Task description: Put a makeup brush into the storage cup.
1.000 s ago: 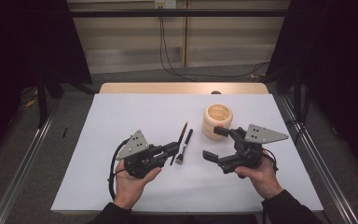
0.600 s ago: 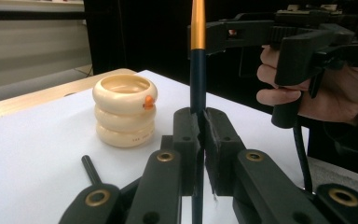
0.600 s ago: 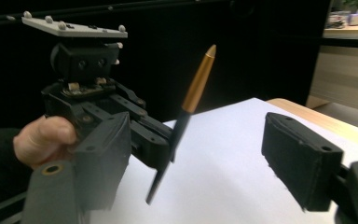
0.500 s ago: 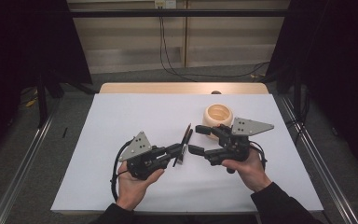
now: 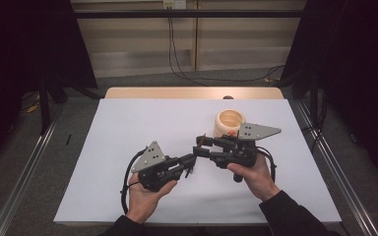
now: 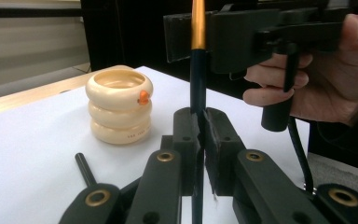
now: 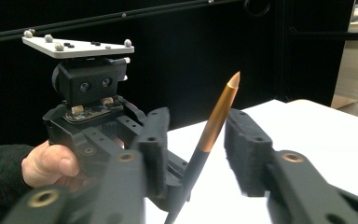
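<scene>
Holding a pen [image 6: 197, 70] upright above the table [image 5: 128, 128], left tool [image 6: 200, 135] clamped on its dark lower barrel.
Light, stiff, smooth, probably slippery; right tool [image 7: 200, 140] has been closing around the copper upper end, pads not yet touching. Cream ring-stack [image 6: 119, 105] stands nearby.

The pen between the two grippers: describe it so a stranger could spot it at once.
On the white table, in front of the cream ringed holder, the left gripper clamps a slim pen. Its dark barrel ends in a copper-orange tip, unlike the all-black stick lying flat nearby.
</scene>
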`<action>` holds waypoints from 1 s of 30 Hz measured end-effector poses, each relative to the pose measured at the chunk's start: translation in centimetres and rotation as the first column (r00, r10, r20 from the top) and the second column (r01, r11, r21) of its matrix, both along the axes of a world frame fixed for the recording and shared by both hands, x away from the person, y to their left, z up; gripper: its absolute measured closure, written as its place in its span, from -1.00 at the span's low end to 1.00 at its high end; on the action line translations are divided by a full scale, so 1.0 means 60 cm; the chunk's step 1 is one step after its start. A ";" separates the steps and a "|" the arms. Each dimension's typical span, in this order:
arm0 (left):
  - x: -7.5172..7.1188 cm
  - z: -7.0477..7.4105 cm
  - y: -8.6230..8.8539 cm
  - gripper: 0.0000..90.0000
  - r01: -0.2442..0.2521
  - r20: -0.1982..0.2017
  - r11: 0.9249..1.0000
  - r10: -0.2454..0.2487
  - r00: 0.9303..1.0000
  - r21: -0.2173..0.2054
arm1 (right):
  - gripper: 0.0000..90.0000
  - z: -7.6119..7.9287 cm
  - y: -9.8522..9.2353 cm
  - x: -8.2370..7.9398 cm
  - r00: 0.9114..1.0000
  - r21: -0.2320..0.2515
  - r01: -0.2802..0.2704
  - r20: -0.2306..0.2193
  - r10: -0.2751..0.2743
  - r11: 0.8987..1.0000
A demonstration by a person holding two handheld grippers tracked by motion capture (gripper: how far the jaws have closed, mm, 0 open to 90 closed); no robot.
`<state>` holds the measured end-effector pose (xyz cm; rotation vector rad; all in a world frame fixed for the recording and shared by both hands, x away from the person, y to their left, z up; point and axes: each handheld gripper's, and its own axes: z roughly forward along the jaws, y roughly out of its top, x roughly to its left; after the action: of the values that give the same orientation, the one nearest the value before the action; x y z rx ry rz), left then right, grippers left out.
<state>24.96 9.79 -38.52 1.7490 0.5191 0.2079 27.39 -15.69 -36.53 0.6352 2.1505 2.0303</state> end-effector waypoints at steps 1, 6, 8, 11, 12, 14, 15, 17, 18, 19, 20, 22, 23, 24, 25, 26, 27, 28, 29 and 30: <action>0.000 -0.001 -0.002 0.86 0.002 0.001 1.000 -0.002 1.000 -0.001 | 0.44 -0.002 0.000 0.000 1.000 -0.003 0.004 -0.003 -0.004 1.000; 0.000 -0.004 -0.004 0.86 0.011 -0.003 1.000 -0.011 1.000 0.016 | 0.78 -0.008 0.003 0.002 1.000 -0.011 -0.021 -0.014 0.021 1.000; 0.000 -0.004 -0.005 0.86 0.011 -0.003 1.000 -0.011 1.000 0.015 | 0.85 -0.009 0.003 0.004 0.999 0.001 -0.036 -0.029 0.036 0.999; 0.000 -0.005 -0.005 0.86 0.014 -0.001 1.000 -0.014 1.000 0.016 | 0.86 -0.009 0.003 0.005 0.998 0.000 -0.045 -0.035 0.044 0.999; 0.001 -0.005 -0.005 0.86 0.017 0.000 1.000 -0.017 1.000 0.016 | 0.86 -0.009 0.003 0.004 0.998 0.002 -0.044 -0.037 0.044 0.999; 0.001 -0.006 -0.005 0.86 0.023 0.003 1.000 -0.023 1.000 0.009 | 0.86 -0.009 0.003 0.004 0.998 0.001 -0.044 -0.037 0.044 0.999; 0.002 -0.007 -0.005 0.86 0.031 0.005 1.000 -0.031 1.000 -0.001 | 0.86 -0.008 0.003 0.004 0.998 0.002 -0.043 -0.039 0.043 0.999; 0.002 -0.008 -0.006 0.86 0.035 0.006 0.999 -0.035 0.999 -0.005 | 0.86 -0.008 0.002 0.003 0.999 -0.004 -0.040 -0.036 0.040 0.999; 0.002 -0.008 -0.006 0.86 0.036 0.005 0.999 -0.036 0.999 -0.009 | 0.86 -0.007 0.002 0.003 0.999 -0.006 -0.044 -0.033 0.043 0.999; 0.002 -0.008 -0.006 0.86 0.033 0.007 0.999 -0.033 0.999 -0.007 | 0.86 -0.007 0.002 0.003 0.999 -0.006 -0.044 -0.031 0.044 0.999; 0.001 -0.007 -0.005 0.86 0.032 0.005 0.999 -0.032 0.999 0.001 | 0.86 -0.007 0.001 0.003 0.999 -0.003 -0.043 -0.033 0.043 0.999; 0.002 -0.008 -0.005 0.86 0.029 0.007 1.000 -0.029 1.000 0.001 | 0.86 -0.007 0.001 0.003 0.998 -0.004 -0.045 -0.031 0.045 0.999; 0.002 -0.008 -0.005 0.85 0.030 0.007 1.000 -0.030 1.000 0.001 | 0.86 -0.007 0.002 0.003 0.999 -0.004 -0.044 -0.029 0.044 0.999; 0.002 -0.008 -0.004 0.85 0.031 0.012 0.999 -0.031 0.999 0.008 | 0.86 -0.006 0.002 0.002 0.999 -0.009 -0.045 -0.025 0.045 0.999; 0.001 -0.009 -0.005 0.84 0.019 0.008 1.000 -0.019 1.000 -0.006 | 0.86 -0.006 0.002 0.002 0.999 -0.010 -0.044 -0.022 0.044 0.999; 0.002 -0.010 -0.004 0.84 0.029 0.004 1.000 -0.029 1.000 -0.007 | 0.86 -0.006 0.003 0.001 0.999 -0.010 -0.043 -0.022 0.042 0.999; 0.003 -0.011 -0.005 0.79 0.014 0.009 1.000 -0.014 1.000 -0.001 | 0.86 -0.006 0.003 0.001 0.999 -0.012 -0.038 -0.020 0.037 0.999; 0.003 -0.012 -0.006 0.74 0.012 0.005 1.000 -0.012 1.000 -0.002 | 0.86 -0.006 0.003 0.001 0.999 -0.014 -0.037 -0.016 0.037 0.999; 0.005 -0.013 -0.006 0.67 0.025 0.000 1.000 -0.025 1.000 0.001 | 0.86 -0.006 0.004 0.001 0.999 -0.015 -0.041 -0.014 0.041 0.999; 0.005 -0.014 -0.008 0.52 0.005 -0.001 1.000 -0.005 1.000 0.008 | 0.86 -0.005 0.004 0.000 0.999 -0.018 -0.046 -0.010 0.046 0.999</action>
<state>25.24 9.32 -39.35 1.7580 0.5152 0.2053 27.38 -15.46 -36.86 0.5994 2.2061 2.0321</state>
